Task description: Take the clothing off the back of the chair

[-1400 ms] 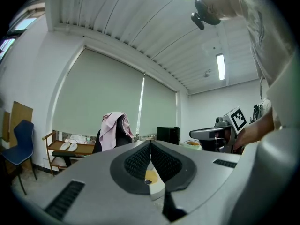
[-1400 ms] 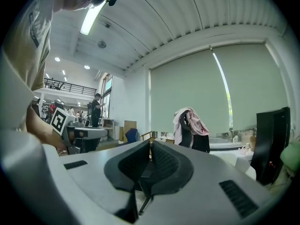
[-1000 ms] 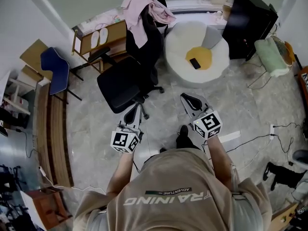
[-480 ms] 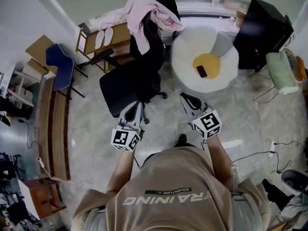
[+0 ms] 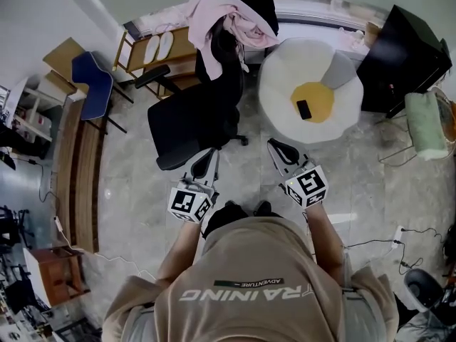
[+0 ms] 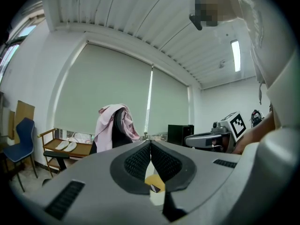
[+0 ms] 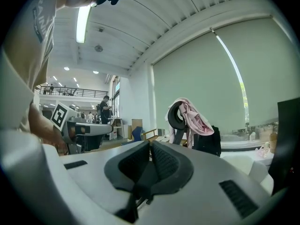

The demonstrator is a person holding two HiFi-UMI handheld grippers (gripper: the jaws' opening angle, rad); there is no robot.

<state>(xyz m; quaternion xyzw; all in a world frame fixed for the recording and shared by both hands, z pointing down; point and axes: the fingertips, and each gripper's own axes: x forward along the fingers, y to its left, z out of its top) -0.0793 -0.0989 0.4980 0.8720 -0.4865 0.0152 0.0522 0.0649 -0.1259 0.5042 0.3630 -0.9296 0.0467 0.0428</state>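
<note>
A pink garment (image 5: 214, 16) hangs over the back of a black office chair (image 5: 189, 123), at the top middle of the head view. It also shows in the left gripper view (image 6: 110, 123) and the right gripper view (image 7: 192, 116), ahead of both pairs of jaws and some way off. My left gripper (image 5: 208, 157) hovers just short of the chair seat's near edge, shut and with nothing in it. My right gripper (image 5: 274, 147) is held to the right of the seat over the floor, also shut and empty. Each gripper shows in the other's view: right gripper (image 6: 211, 137), left gripper (image 7: 84, 128).
A white round cushion (image 5: 285, 98) with a yellow centre and a phone lies right of the chair. Behind it stands a black cabinet (image 5: 399, 48). A wooden rack with slippers (image 5: 153, 48) and a blue chair (image 5: 92, 87) are at the left. A dark bag (image 5: 256, 6) sits behind the garment.
The person has stepped forward: the chair and the garment are nearer to both grippers. Both grippers stay shut and side by side.
</note>
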